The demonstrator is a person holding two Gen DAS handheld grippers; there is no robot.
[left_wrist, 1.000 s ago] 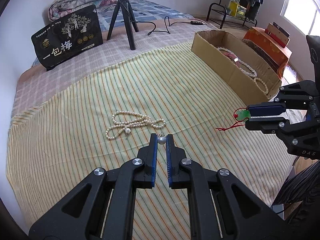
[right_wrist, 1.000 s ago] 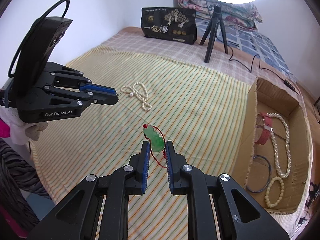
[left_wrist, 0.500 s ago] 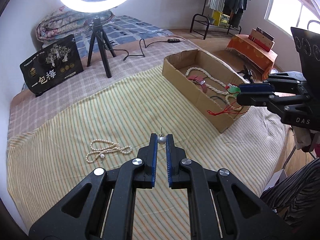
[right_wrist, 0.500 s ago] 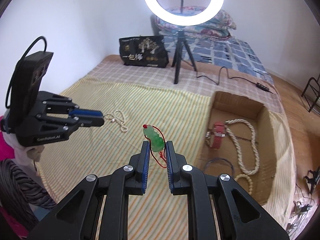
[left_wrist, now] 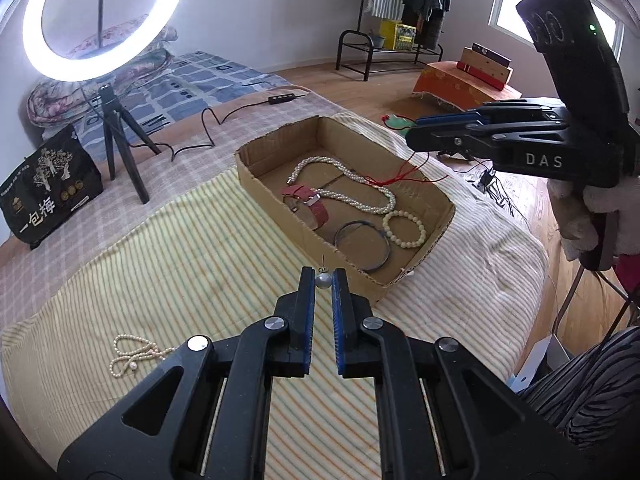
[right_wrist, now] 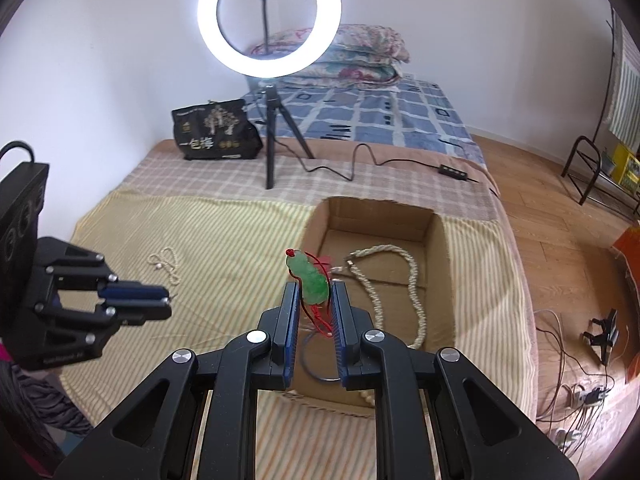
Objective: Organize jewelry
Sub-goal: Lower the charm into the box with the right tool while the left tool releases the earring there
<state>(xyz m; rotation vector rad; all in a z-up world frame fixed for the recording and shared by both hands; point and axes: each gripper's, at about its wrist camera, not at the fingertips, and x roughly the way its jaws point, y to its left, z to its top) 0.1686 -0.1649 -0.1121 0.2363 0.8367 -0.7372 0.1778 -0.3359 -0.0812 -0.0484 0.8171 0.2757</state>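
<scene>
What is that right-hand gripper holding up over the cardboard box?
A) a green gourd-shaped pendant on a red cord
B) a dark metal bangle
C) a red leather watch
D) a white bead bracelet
A: the right gripper is shut on the green gourd-shaped pendant, its red cord dangling above the open cardboard box.

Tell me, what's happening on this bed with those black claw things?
A person is sorting jewelry into a cardboard box. The left gripper pinches a pearl earring beside the box, while the right gripper holds a green pendant above it. A pearl necklace lies on the striped cloth.
</scene>
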